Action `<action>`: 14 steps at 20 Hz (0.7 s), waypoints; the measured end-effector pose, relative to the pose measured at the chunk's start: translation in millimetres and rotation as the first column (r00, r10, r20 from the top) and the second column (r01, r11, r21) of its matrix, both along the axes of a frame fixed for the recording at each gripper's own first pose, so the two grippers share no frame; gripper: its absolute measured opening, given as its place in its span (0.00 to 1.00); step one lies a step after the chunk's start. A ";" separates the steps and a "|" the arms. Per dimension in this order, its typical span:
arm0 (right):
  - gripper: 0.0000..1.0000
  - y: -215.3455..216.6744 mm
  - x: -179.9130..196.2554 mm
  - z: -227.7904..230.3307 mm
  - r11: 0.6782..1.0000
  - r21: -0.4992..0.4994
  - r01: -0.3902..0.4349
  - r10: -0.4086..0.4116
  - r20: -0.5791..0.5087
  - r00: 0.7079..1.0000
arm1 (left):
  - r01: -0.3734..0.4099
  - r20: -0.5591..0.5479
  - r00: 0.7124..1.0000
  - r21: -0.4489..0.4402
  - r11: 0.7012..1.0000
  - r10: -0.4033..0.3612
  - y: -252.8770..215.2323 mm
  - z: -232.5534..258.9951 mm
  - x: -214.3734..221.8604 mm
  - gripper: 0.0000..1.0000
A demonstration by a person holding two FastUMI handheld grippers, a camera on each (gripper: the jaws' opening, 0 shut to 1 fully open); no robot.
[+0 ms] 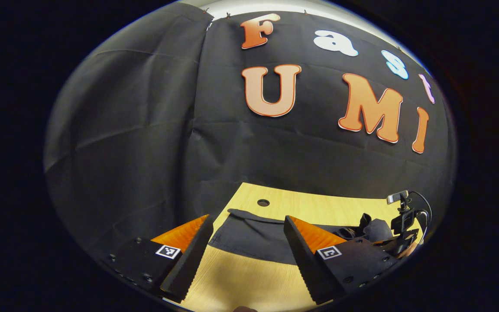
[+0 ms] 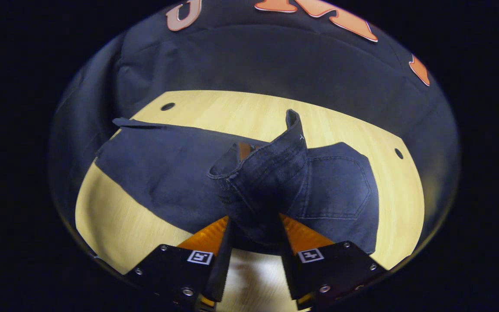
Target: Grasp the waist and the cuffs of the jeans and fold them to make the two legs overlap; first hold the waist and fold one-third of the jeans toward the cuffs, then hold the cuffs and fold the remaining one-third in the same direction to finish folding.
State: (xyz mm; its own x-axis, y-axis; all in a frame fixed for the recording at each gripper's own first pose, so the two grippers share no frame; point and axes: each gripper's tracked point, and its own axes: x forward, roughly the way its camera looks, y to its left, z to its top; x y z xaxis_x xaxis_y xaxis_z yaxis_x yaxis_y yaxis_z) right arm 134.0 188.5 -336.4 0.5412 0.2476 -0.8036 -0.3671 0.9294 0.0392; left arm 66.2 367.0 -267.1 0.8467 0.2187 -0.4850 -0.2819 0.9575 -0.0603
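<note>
The dark blue denim jeans (image 2: 167,173) are found spread across the pale wooden counter (image 2: 115,225). In the right gripper view, the legs extend to the left, and the seat with its stitched back pocket (image 2: 336,186) lies flat to the right. A bunch of the waistband (image 2: 271,169) is raised above the rest of the cloth, with one end standing upright. The right tool (image 2: 254,234) is closed on this raised bunch of the jeans, and cloth is seen pressed between both fingers.

In the left gripper view, the left tool (image 1: 247,234) is held above the counter with its fingers set wide apart and nothing between them. The jeans (image 1: 249,236) are seen beyond its fingertips, lying flat near the far edge of the counter, which is marked by a round hole (image 1: 263,202). The right tool (image 1: 399,236), with a cable, is noted at the right edge of that view, at the gathered cloth.
</note>
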 end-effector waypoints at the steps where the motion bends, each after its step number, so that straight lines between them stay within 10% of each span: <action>1: 0.63 8.1 -4.4 7.3 0.999 0.045 -0.011 0.012 -0.013 1.000 | -0.007 -0.012 1.000 -0.010 1.000 0.007 3.3 -5.0 1.4 0.98; 8: 0.86 -1.2 -1.8 57.9 0.986 0.163 0.040 -0.046 0.035 0.998 | -0.082 -0.231 0.972 -0.168 0.982 0.042 24.8 -81.4 26.2 0.98; 14: 0.94 -58.6 0.5 107.3 0.978 0.158 0.133 -0.157 0.152 0.976 | -0.260 -0.514 0.855 -0.303 0.917 0.072 41.5 -159.8 32.7 0.98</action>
State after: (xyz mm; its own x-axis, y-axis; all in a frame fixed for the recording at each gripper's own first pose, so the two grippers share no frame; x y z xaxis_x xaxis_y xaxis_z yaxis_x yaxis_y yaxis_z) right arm 134.5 129.9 -229.1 0.7002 0.2655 -0.6627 -0.2419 0.9616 0.1296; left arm 98.8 408.5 -426.9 0.4488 0.0709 -0.8908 -0.5167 0.8339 -0.1939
